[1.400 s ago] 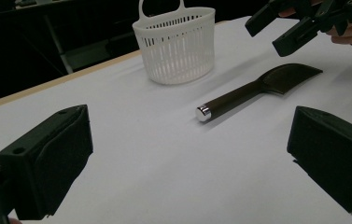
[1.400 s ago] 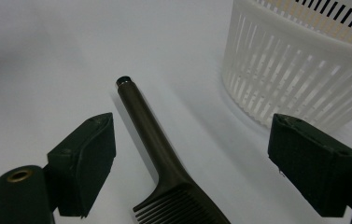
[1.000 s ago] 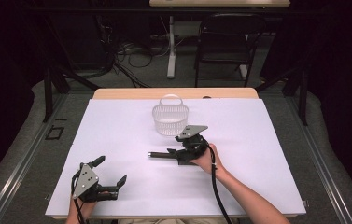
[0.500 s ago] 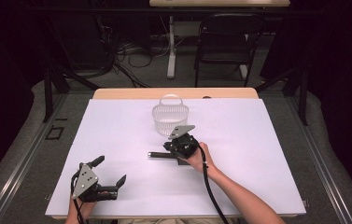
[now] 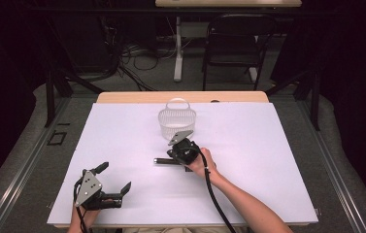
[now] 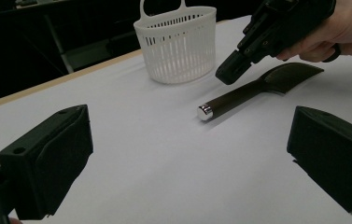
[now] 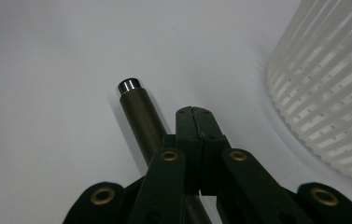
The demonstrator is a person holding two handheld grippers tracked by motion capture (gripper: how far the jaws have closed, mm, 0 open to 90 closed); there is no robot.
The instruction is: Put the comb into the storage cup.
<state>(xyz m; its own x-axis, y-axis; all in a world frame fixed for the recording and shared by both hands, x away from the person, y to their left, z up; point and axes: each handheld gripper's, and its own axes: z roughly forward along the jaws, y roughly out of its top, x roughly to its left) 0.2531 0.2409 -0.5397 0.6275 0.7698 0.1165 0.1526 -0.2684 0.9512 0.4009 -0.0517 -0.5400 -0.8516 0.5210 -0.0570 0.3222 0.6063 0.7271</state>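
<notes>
A dark utensil (image 5: 162, 160) with a silver-capped handle (image 6: 220, 103) and a flat blade lies flat on the white table, left of the person's right hand. My right gripper (image 5: 173, 155) hovers just over the handle (image 7: 141, 116), jaws pressed together with nothing between them; the handle runs under and to the left of the tips (image 7: 193, 116). In the left gripper view the right gripper (image 6: 230, 74) points down at the utensil. My left gripper (image 5: 114, 178) rests at the table's front left, wide open and empty, its fingers (image 6: 52, 151) framing the utensil from afar.
A white slatted basket (image 5: 177, 122) with a loop handle stands upright just behind the right gripper, close on its right side (image 7: 327, 84). The white table cover (image 5: 268, 160) spreads wide around both hands. A chair (image 5: 234, 43) and cables sit beyond the far edge.
The right gripper has shifted a little left along the utensil toward its handle end and tipped downward. The left gripper and the basket stayed put.
</notes>
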